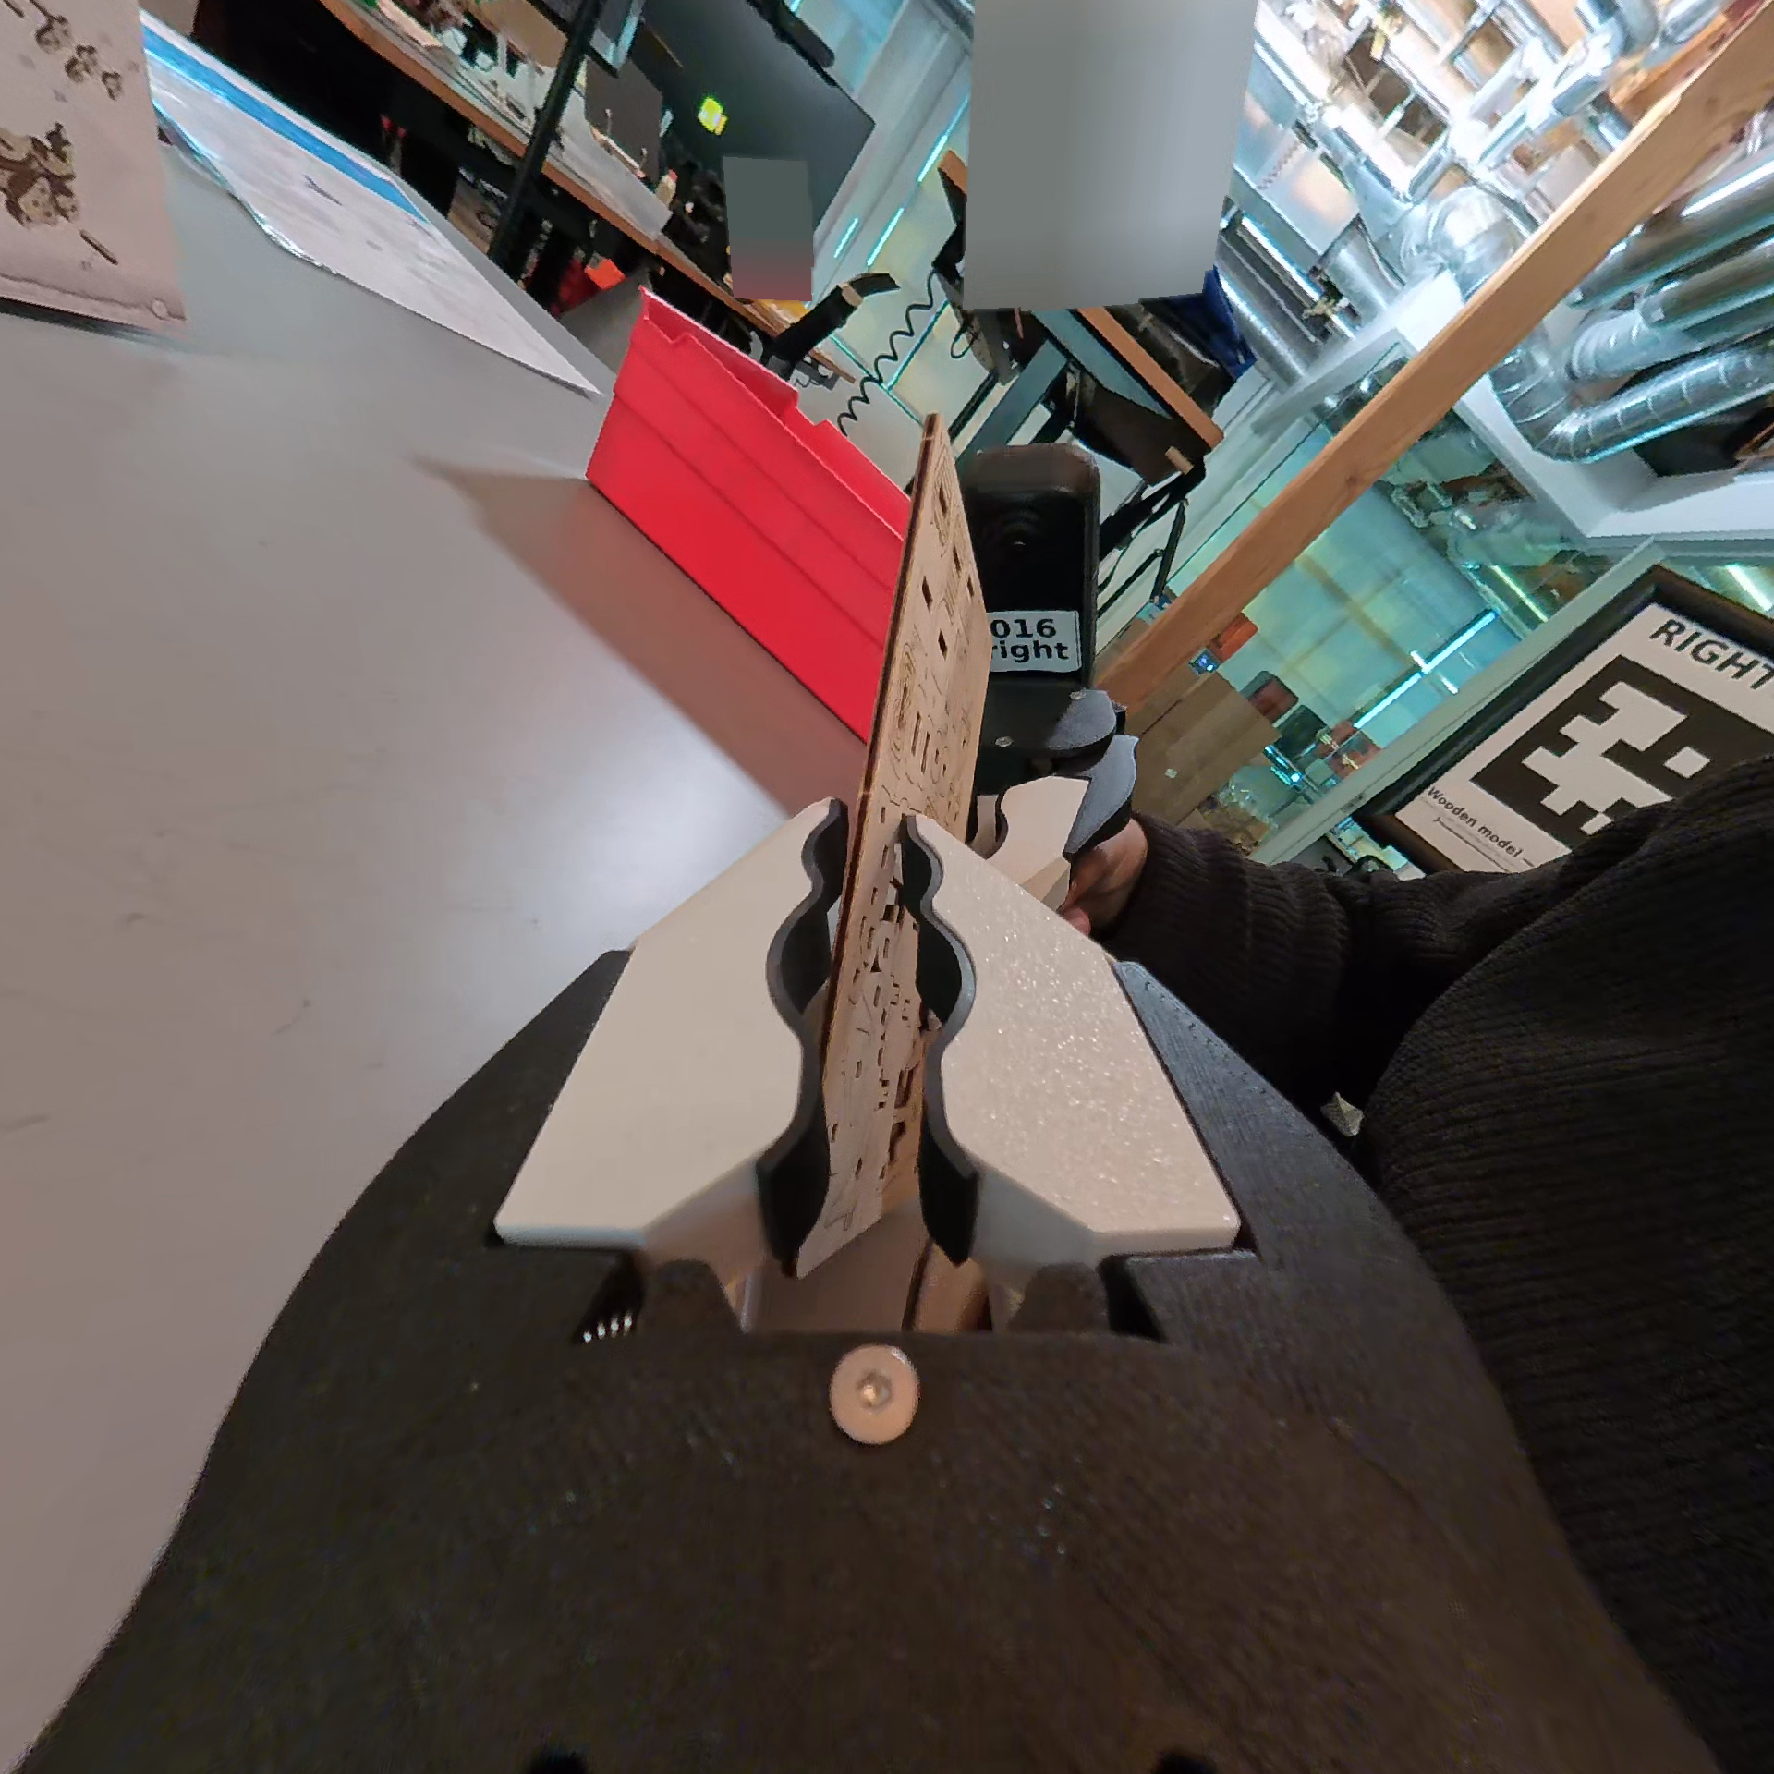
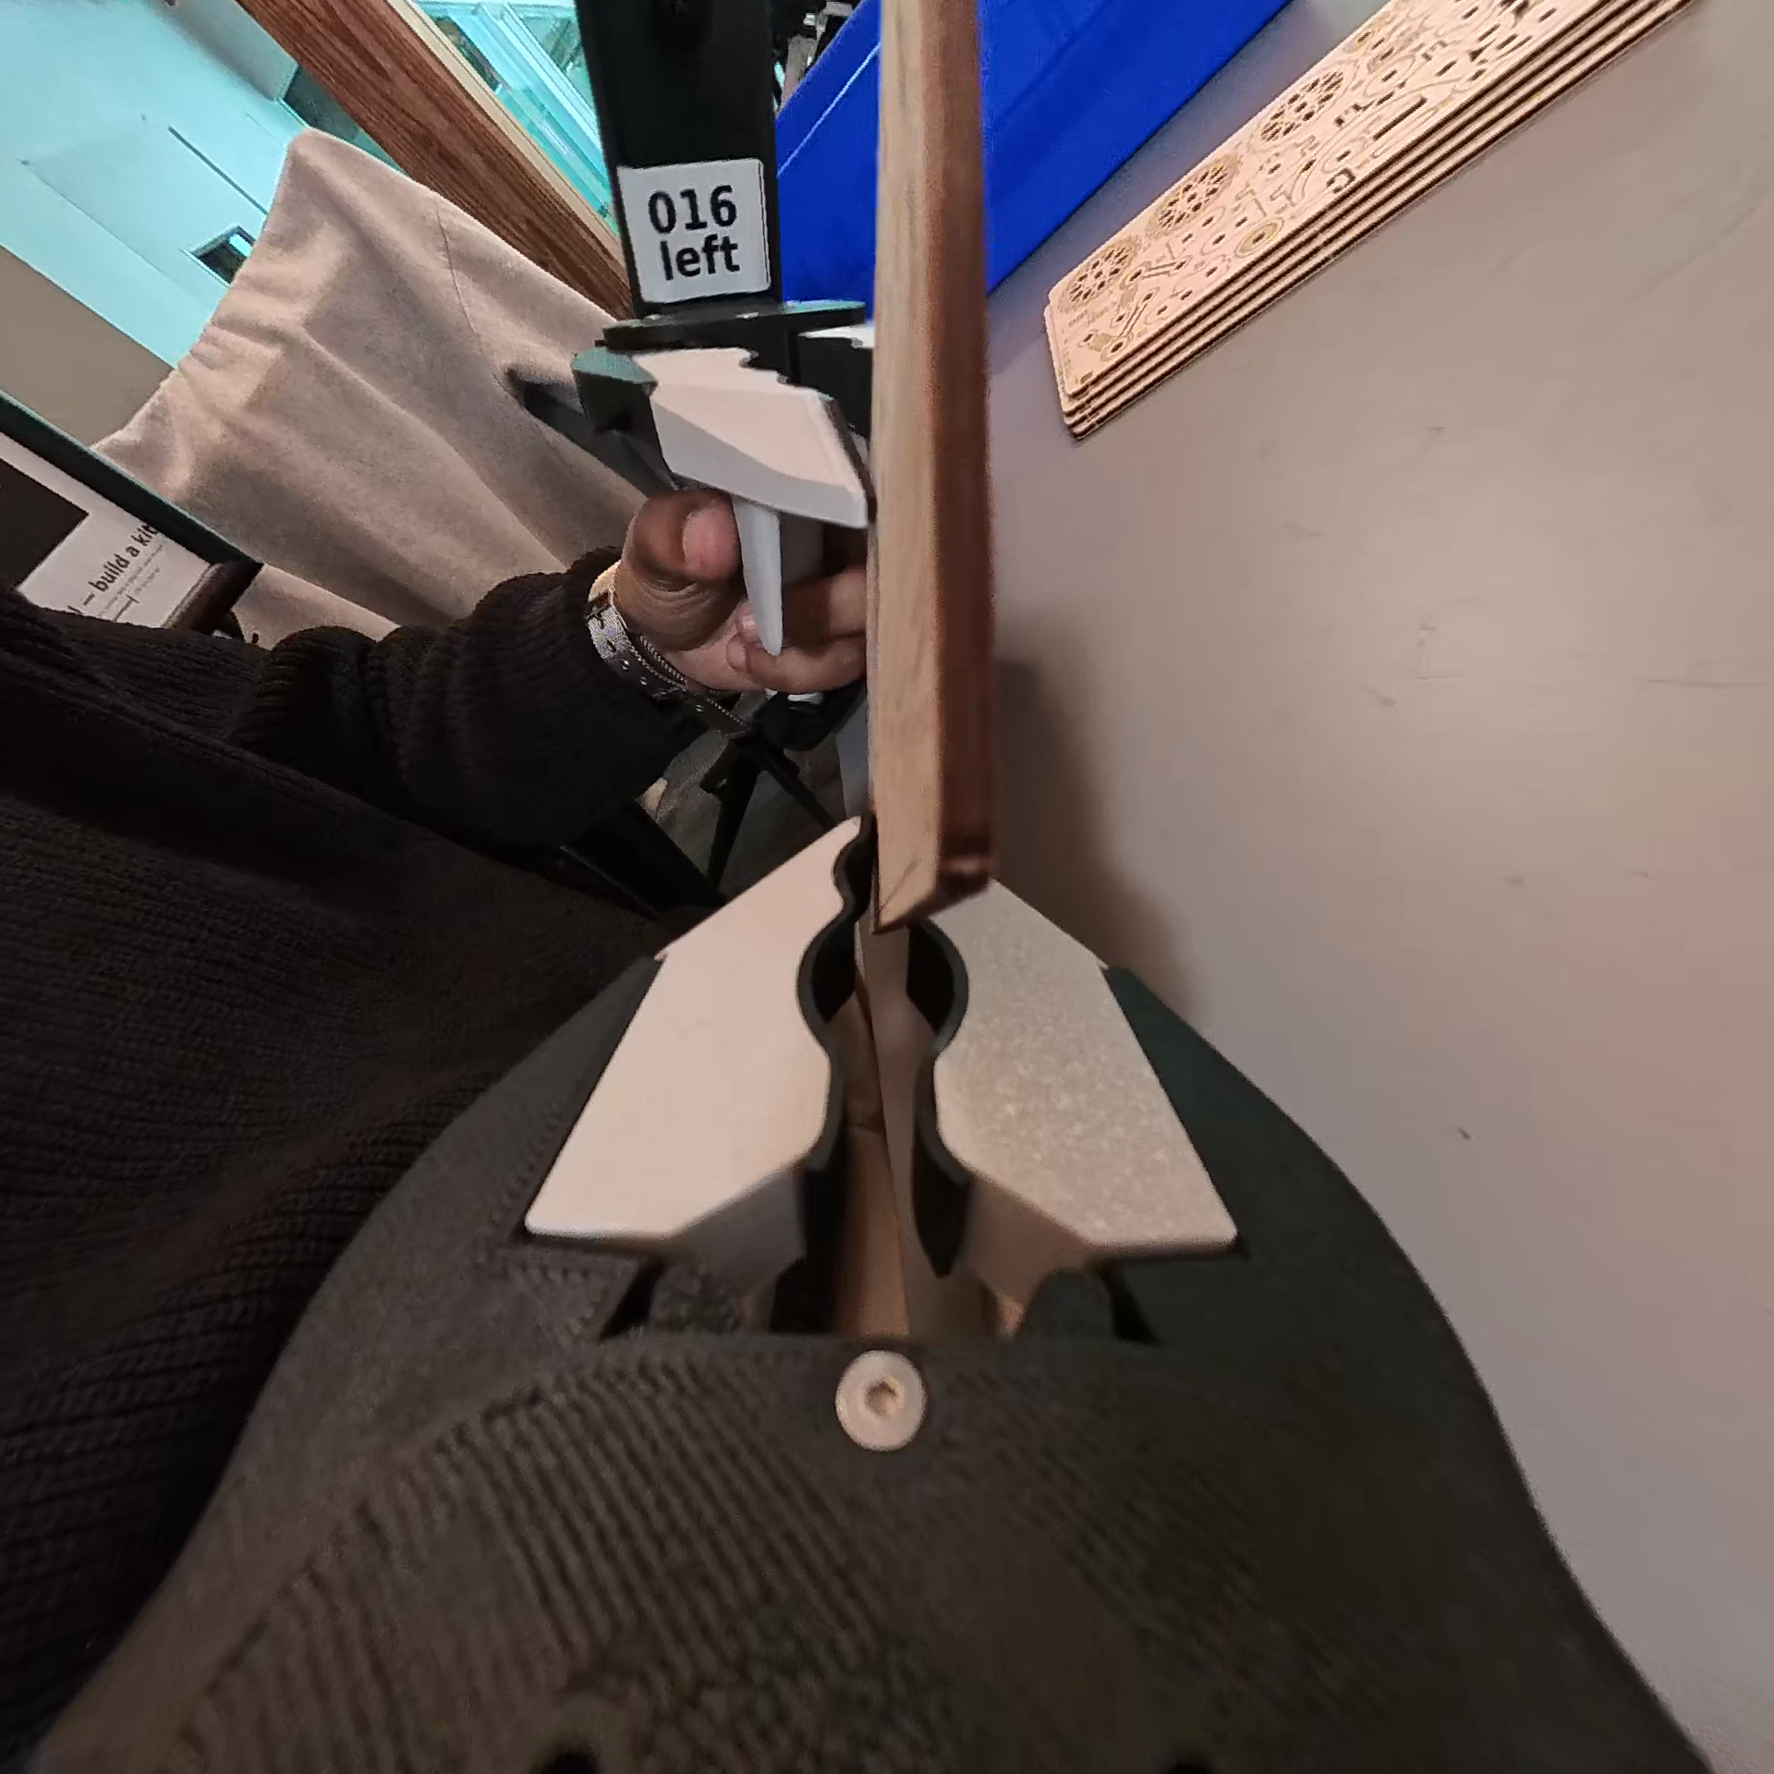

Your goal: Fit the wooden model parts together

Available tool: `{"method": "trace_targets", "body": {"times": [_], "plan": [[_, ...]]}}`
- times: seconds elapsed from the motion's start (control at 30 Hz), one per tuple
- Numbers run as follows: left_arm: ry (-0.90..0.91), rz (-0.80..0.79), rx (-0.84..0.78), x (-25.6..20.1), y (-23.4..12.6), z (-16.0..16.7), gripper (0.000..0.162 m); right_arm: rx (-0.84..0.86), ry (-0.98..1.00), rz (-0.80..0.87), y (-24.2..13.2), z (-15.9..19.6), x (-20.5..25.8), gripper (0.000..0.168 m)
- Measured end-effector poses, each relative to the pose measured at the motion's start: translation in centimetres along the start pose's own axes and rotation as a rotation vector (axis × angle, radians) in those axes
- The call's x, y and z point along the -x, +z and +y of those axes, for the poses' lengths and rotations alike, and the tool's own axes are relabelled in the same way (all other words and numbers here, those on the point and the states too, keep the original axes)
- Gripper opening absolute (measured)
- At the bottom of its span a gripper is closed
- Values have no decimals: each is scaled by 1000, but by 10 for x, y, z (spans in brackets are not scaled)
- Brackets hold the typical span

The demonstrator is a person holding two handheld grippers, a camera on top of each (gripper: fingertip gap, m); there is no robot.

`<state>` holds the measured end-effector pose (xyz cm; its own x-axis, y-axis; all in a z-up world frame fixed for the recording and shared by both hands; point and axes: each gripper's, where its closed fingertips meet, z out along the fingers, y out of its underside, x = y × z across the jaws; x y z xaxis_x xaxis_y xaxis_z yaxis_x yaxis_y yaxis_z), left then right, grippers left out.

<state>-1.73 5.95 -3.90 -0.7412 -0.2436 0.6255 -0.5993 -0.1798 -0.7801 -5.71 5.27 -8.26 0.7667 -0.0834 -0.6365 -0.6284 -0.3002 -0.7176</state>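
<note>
A thin laser-cut wooden sheet (image 1: 936, 672) with many cut-out model parts stands on edge above the grey table (image 1: 288, 768). My left gripper (image 1: 874, 826) is shut on its near edge. My right gripper (image 1: 1008, 821) shows behind the sheet, at its far side. In the right wrist view the same sheet (image 2: 926, 480) runs straight up from my right gripper (image 2: 912, 893), which is shut on its lower corner. The left gripper (image 2: 845, 461) clamps the sheet from the left, held by a hand. One of its fingers is hidden behind the sheet.
A red bin (image 1: 749, 518) stands on the table beyond the sheet. A blue bin (image 2: 1056, 125) and a stack of wooden part sheets (image 2: 1296, 221) lie at the far side. Printed papers (image 1: 365, 221) lie at the far left. A dark sleeve (image 1: 1536, 1056) is on the right. The tips of one gripper are about 6 cm away from the tips of the other.
</note>
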Motion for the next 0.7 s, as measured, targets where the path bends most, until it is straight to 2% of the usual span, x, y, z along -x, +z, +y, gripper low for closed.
{"method": "trace_targets", "body": {"times": [0.1, 0.23, 0.37, 0.5, 0.63, 0.67, 0.7], "plan": [[-21, 25, -9, -2, -1, -2, 6, -24, -26, 14, 0, -3, -2, 4], [-43, 42, -8, -3, -1, -1, 1, -113, -92, 84, -7, -18, -8, 32], [-64, 72, 12, -6, 0, 2, 0, -258, -94, 102, -22, -41, -9, 42], [-90, 123, 36, -14, 3, 6, 0, -385, -51, 31, -34, -58, 0, 37], [-141, 175, 47, -20, 8, 10, 0, -343, -52, 4, -23, -51, 7, 33], [-150, 182, 42, -21, 9, 10, 0, -320, -66, 12, -18, -47, 8, 28], [-159, 189, 35, -22, 9, 9, 0, -314, -83, 28, -15, -45, 9, 14]]}}
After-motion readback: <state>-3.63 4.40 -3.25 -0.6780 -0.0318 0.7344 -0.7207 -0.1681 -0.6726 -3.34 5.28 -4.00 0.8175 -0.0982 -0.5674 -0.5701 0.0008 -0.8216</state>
